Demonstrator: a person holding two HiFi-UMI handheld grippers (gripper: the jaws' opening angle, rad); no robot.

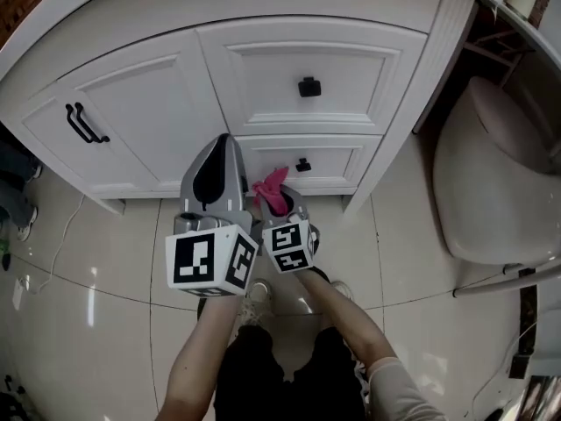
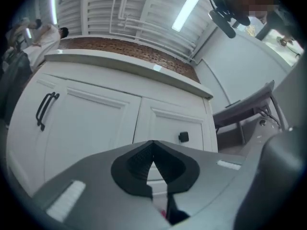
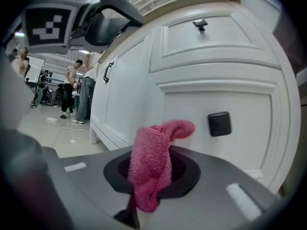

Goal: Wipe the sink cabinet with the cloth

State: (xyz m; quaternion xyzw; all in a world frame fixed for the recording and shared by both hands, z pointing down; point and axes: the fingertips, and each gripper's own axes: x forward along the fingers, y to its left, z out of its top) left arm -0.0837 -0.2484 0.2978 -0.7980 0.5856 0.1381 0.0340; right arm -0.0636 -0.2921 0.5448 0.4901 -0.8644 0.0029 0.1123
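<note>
The white sink cabinet (image 1: 263, 86) fills the top of the head view, with a door at left, an upper drawer and a lower drawer (image 1: 307, 160). My right gripper (image 1: 279, 202) is shut on a pink cloth (image 1: 271, 189), held close in front of the lower drawer, left of its black knob (image 1: 303, 164). In the right gripper view the cloth (image 3: 153, 162) sticks up from the jaws beside that knob (image 3: 219, 123). My left gripper (image 1: 221, 143) is shut and holds nothing, raised in front of the cabinet (image 2: 120, 123) between door and drawers.
The door has a black bar handle (image 1: 85, 125); the upper drawer has a black knob (image 1: 308, 86). A pale toilet (image 1: 491, 182) stands right of the cabinet. The floor is glossy tile (image 1: 96, 296). People (image 3: 76, 90) stand far off in the right gripper view.
</note>
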